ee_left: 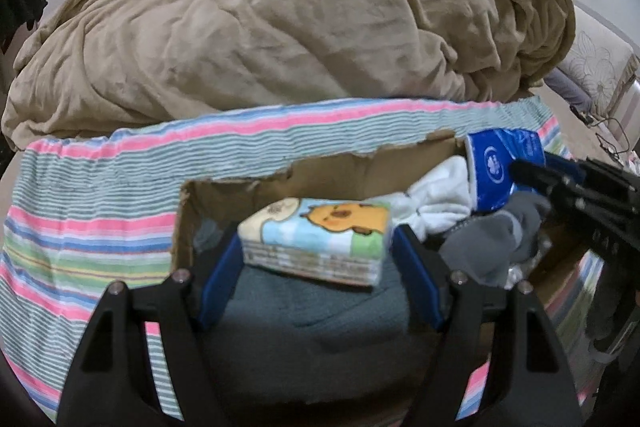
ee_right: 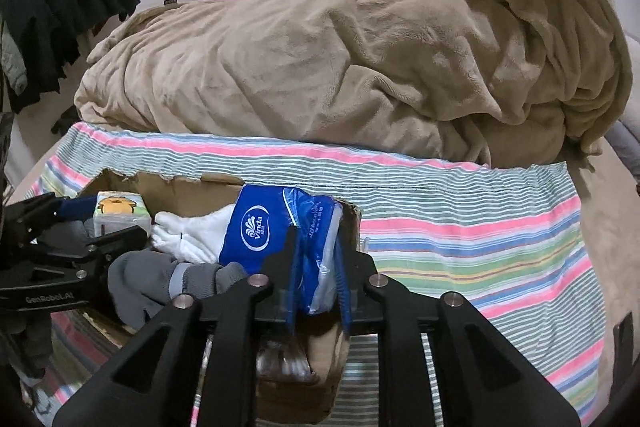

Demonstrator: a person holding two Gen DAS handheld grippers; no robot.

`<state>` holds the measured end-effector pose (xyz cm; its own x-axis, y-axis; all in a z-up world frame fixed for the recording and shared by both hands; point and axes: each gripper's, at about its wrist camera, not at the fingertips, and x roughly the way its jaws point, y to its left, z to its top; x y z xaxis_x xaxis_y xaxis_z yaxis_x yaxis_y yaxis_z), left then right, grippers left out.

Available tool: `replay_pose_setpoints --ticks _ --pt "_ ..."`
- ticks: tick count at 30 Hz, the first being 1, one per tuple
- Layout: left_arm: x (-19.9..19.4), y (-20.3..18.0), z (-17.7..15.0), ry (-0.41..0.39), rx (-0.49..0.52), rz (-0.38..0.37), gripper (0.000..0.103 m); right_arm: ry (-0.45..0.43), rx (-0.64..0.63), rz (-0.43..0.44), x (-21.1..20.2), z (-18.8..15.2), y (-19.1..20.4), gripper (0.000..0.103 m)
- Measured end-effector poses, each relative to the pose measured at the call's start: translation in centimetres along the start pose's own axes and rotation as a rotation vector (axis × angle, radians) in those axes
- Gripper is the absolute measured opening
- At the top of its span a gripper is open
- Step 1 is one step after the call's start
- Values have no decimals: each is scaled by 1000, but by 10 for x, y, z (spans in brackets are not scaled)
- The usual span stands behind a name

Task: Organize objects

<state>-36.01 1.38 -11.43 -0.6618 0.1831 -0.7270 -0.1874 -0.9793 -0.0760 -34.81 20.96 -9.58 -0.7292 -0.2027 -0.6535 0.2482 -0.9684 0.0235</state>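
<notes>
Placing: cartoon tissue pack [ee_left: 316,239] sat between the left gripper [ee_left: 320,279] fingers over the cardboard box [ee_left: 224,195], grasped across its ends.
Blue pack: blue tissue pack [ee_right: 260,227] stood at the box's right end; right gripper [ee_right: 316,287] fingers were slackened, straddling its edge.
Inside: white cloth [ee_right: 192,235], grey socks [ee_right: 160,279].
Advice: lowering each pack flat before releasing would likely stop tipping.
Around: striped sheet [ee_right: 460,227], tan blanket [ee_right: 360,67].

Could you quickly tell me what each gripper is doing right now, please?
Left gripper: closed on the cartoon tissue pack, over the cardboard box.
Right gripper: jaws around the blue tissue pack; grip cannot be told.
</notes>
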Motion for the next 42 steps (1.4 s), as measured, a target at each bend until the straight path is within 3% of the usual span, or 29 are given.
replay_pose_setpoints --ticks 3,14,19,29,42 --pt "-3 0 -1 7 -10 1 76 1 8 36 -6 0 4 49" --pt "-57 -2 -14 -49 -30 6 79 -9 27 19 -41 -6 19 79" --pt "-100 -3 -20 -97 -64 33 93 -37 65 16 -73 -11 32 82" --pt "-190 -10 -58 -160 -95 59 93 -55 96 18 -141 -33 60 85" --pt "-267 -29 -132 -202 -103 92 93 -94 67 -2 -220 -70 76 85"
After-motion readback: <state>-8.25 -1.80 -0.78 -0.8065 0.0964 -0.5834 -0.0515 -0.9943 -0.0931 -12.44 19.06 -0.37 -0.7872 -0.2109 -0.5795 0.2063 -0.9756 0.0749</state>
